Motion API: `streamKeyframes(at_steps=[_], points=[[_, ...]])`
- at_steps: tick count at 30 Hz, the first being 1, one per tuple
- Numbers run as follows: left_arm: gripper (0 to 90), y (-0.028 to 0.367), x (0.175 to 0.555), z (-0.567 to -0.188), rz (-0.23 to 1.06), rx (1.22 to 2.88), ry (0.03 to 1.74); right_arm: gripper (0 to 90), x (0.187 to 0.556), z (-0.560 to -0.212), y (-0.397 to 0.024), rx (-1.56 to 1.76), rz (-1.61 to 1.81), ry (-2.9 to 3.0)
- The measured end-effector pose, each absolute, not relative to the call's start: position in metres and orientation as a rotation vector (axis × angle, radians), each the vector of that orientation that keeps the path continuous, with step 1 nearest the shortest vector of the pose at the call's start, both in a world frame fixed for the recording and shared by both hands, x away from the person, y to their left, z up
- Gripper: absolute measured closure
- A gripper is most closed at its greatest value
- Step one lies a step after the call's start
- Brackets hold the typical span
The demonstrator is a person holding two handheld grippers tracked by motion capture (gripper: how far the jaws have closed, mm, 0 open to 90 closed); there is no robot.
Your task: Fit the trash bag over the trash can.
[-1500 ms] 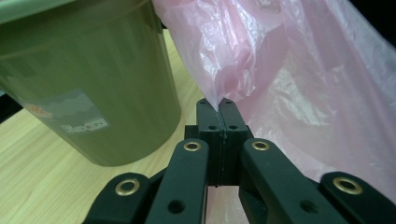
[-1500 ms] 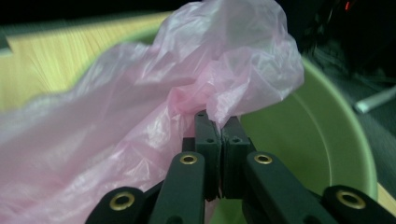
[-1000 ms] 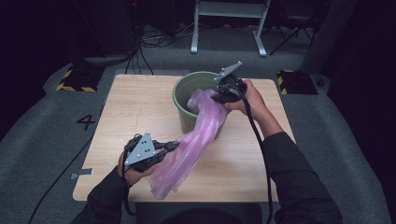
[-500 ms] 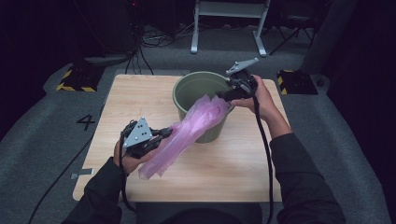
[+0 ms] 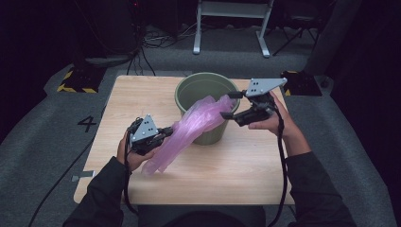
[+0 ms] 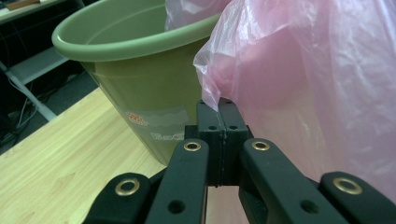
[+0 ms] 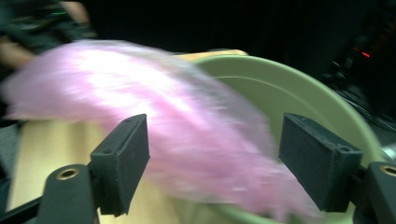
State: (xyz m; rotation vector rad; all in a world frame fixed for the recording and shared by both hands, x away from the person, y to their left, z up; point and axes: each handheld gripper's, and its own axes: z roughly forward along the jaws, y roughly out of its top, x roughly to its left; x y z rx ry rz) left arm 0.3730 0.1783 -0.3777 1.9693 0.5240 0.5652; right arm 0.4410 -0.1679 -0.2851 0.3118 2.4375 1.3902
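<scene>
A pink plastic bag (image 5: 189, 127) stretches from the table up over the rim of a green bucket (image 5: 210, 135), its upper end draped into the bucket mouth. My left gripper (image 5: 166, 132) is shut on the bag's lower part; in the left gripper view its jaws (image 6: 219, 105) pinch a fold of the bag (image 6: 303, 79) beside the bucket (image 6: 135, 88). My right gripper (image 5: 230, 105) hangs at the bucket's right rim and its jaws have just been opening. In the right gripper view (image 7: 212, 158) they stand wide, with the blurred bag (image 7: 163, 107) beyond them, untouched, over the bucket (image 7: 289, 88).
The bucket stands at the back middle of a light wooden table (image 5: 246, 170). Dark grey floor surrounds it, with cables and a white stand's legs (image 5: 231, 28) behind. Cables trail from both grippers toward the person.
The right gripper let go of the bag's top end, opened, and drew away to the right of the bucket. The left gripper carried its part of the bag slightly farther from the person.
</scene>
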Motion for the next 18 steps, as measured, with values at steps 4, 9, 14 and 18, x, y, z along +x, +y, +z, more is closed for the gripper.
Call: streamKeyframes(at_steps=[4,9,14,18], points=[[89.9,0.177,0.374,-0.378,0.562,1.966,0.519,33.2,0.432,-0.298,-0.159,0.239,1.317,2.432],[89.9,0.174,0.374,-0.378,0.565,1.972,0.503,61.8,0.438,-0.306,-0.156,0.246,1.336,2.405],[89.1,0.177,0.376,-0.379,0.544,1.953,0.501,85.0,0.447,-0.312,-0.155,0.261,1.415,2.346],[52.7,0.179,0.378,-0.377,0.509,1.955,0.521,88.0,0.452,-0.311,-0.154,0.297,1.438,2.333]])
